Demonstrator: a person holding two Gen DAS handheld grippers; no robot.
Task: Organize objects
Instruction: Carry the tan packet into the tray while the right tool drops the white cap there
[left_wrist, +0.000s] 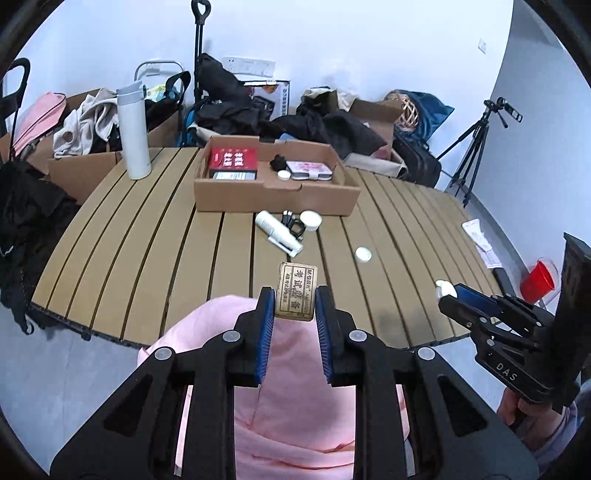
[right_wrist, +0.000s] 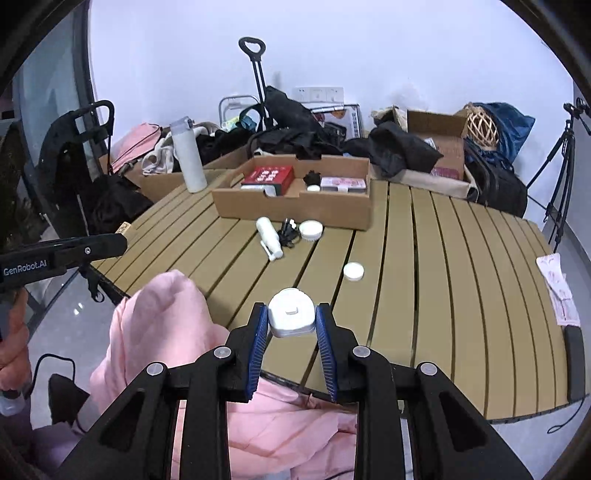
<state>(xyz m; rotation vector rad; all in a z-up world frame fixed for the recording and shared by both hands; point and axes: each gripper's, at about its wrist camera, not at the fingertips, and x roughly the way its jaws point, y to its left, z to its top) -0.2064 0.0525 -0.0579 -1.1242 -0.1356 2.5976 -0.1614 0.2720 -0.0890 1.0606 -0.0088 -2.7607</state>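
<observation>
Slatted wooden table (left_wrist: 155, 229) with both tongs raised above its near edge, each gripping one item.
Left tongs (left_wrist: 294, 308) clamp a flat gold-coloured tin (left_wrist: 296, 290); right tongs (right_wrist: 291, 319) clamp a small white case (right_wrist: 291, 313). Farther back stands a cardboard tray (left_wrist: 273, 195) holding a red box (left_wrist: 232, 159); a white tube (left_wrist: 277, 230), a white jar (left_wrist: 311, 220) and a white cap (left_wrist: 363, 254) lie on the slats before it.
</observation>
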